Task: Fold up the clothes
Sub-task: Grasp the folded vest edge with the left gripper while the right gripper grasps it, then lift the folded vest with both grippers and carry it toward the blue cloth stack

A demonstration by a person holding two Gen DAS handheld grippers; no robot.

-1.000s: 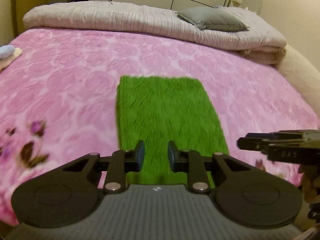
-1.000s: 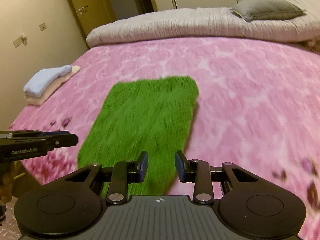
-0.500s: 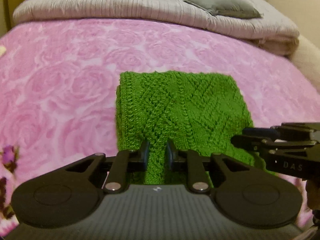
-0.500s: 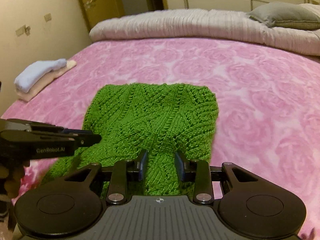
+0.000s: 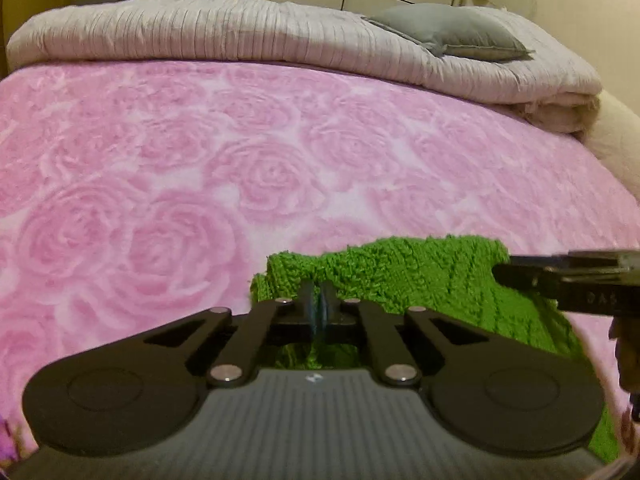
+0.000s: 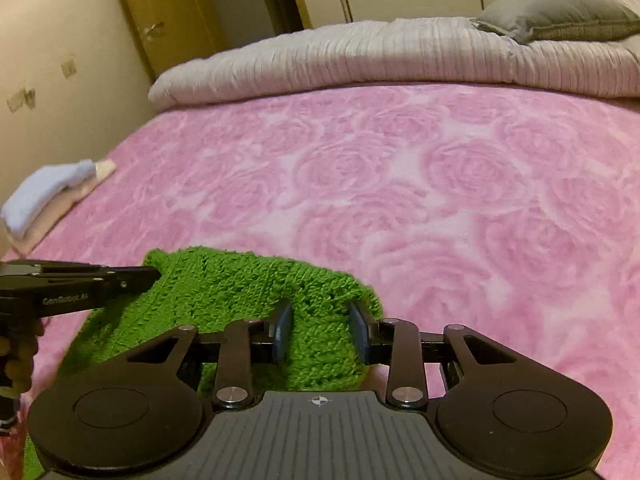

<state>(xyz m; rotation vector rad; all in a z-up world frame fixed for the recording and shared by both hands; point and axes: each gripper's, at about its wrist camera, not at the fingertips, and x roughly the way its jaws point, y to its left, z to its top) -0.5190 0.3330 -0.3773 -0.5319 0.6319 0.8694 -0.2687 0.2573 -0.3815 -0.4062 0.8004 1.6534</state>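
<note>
My left gripper (image 5: 318,300) is clenched on the knit's (image 5: 432,276) edge to lift it for folding; my right gripper (image 6: 320,334) gapes around the other corner, not yet gripping.

Left gripper (image 5: 319,300): matte black linkage arms, silver pivot screws, ribbed grey housing with small white logo at 6 o'clock, round black discs either side. Right gripper (image 6: 320,332): same build, blue-black pads (image 6: 283,330). Side lettering "GenRobot.AI". Bare fingers (image 6: 18,364) at 9 o'clock.
</note>
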